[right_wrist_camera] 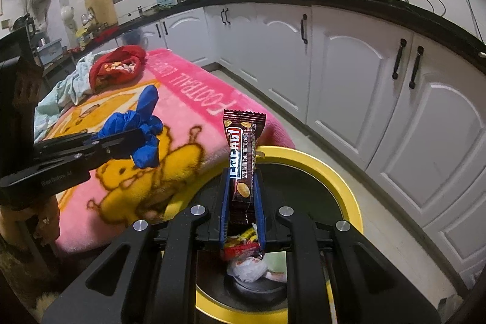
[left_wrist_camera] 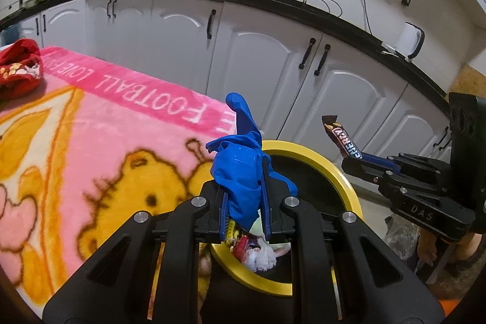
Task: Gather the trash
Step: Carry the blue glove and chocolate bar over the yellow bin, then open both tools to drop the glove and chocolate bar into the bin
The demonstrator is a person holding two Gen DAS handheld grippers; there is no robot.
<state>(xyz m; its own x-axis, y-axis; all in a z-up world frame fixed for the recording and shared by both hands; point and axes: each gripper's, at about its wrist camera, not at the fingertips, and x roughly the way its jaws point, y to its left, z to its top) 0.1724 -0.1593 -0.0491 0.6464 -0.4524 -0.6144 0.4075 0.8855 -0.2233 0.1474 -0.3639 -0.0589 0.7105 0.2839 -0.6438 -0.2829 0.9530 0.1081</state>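
My left gripper (left_wrist_camera: 244, 175) is shut on a crumpled blue glove (left_wrist_camera: 240, 172), which sticks up from between its blue fingers. It hangs over the near edge of a yellow-rimmed bin (left_wrist_camera: 340, 172) lined in black. My right gripper (right_wrist_camera: 242, 172) is shut on a brown snack-bar wrapper (right_wrist_camera: 243, 154) held upright above the same bin (right_wrist_camera: 334, 175). Crumpled wrappers and white paper (right_wrist_camera: 249, 263) lie at the bin's bottom. Each view shows the other gripper from the side: the right gripper (left_wrist_camera: 352, 161) with the wrapper (left_wrist_camera: 341, 135), the left gripper (right_wrist_camera: 139, 138) with the glove (right_wrist_camera: 142, 126).
A pink cartoon blanket (left_wrist_camera: 106, 141) covers the surface left of the bin. A red cloth (right_wrist_camera: 118, 63) and a pale cloth (right_wrist_camera: 76, 81) lie at its far end. White kitchen cabinets (right_wrist_camera: 395, 96) under a black counter run behind and to the right.
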